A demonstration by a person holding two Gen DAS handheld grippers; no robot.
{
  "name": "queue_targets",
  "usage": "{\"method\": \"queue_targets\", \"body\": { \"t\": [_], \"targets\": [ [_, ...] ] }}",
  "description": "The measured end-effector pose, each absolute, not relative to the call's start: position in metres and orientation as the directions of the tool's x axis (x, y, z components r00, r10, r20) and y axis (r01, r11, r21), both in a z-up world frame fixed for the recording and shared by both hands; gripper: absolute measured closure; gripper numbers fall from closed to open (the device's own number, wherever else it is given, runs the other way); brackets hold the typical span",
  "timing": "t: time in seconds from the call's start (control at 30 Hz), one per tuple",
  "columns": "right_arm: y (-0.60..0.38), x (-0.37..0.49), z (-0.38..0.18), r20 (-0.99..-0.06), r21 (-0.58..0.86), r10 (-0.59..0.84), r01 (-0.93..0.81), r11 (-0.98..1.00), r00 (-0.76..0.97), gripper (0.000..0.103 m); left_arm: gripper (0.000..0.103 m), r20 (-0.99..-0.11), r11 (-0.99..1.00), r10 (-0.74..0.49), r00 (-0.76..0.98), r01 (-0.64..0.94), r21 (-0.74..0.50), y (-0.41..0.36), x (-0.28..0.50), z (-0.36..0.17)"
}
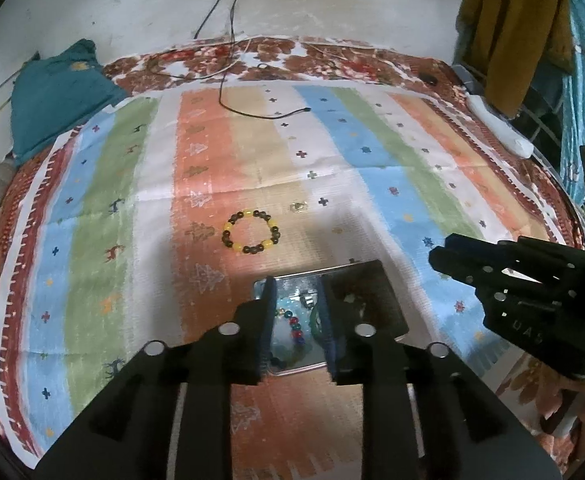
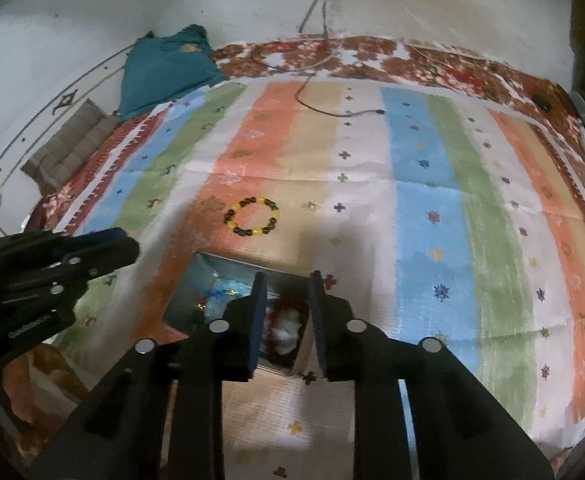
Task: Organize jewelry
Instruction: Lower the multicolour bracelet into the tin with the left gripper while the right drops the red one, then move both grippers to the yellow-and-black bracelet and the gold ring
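Striped cloth (image 1: pixel 252 152) covers the bed beneath both grippers. Just ahead of the left gripper (image 1: pixel 295 312) and partly hidden behind its fingers sits a shallow metal box (image 1: pixel 288 280) with coloured beads inside; the right gripper (image 2: pixel 286 312) hovers over the same box (image 2: pixel 196 280) from the other side. Both sets of jaws stand slightly apart with nothing pinched between them. Beyond the box, farther out than either gripper's fingertips, a yellow-and-dark bead bracelet (image 1: pixel 250 231) lies flat on the cloth.

Your left gripper (image 1: pixel 295 292) and right gripper (image 2: pixel 286 286) angle downward side by side, fingers slightly parted, gripping nothing.
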State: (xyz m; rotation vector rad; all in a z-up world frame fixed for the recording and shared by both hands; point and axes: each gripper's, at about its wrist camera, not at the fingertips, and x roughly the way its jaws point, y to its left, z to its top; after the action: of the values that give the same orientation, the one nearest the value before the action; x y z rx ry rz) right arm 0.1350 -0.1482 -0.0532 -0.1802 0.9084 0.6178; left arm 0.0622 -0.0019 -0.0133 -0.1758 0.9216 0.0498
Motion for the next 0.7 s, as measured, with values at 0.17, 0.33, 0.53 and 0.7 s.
{"method": "queue_targets", "body": {
  "t": [0.17,0.33,0.53,0.7],
  "targets": [
    [-0.146,0.136,-0.057,-0.795,0.102,0.41,-0.568,0.817,0.447,0.071,0.072,-0.799,0.983,-0.025,0.601,-0.132,-0.13,0.003,0.063,-0.014],
    [-0.144,0.141,-0.058,-0.805,0.093,0.394,-0.562,0.822,0.444,0.061,0.056,-0.808,0.977,-0.013,0.589,-0.164,-0.135,0.012,0.069,-0.017],
    [-0.141,0.152,-0.061,-0.815,0.082,0.374,-0.552,0.83,0.442,0.053,0.041,-0.825,0.971,0.028,0.564,-0.212,-0.112,0.024,0.078,-0.022],
    [-0.136,0.159,-0.061,-0.819,0.077,0.368,-0.553,0.83,0.44,0.048,0.038,-0.84,0.967,0.04,0.542,-0.234,-0.104,0.031,0.089,-0.027]
  ]
}}
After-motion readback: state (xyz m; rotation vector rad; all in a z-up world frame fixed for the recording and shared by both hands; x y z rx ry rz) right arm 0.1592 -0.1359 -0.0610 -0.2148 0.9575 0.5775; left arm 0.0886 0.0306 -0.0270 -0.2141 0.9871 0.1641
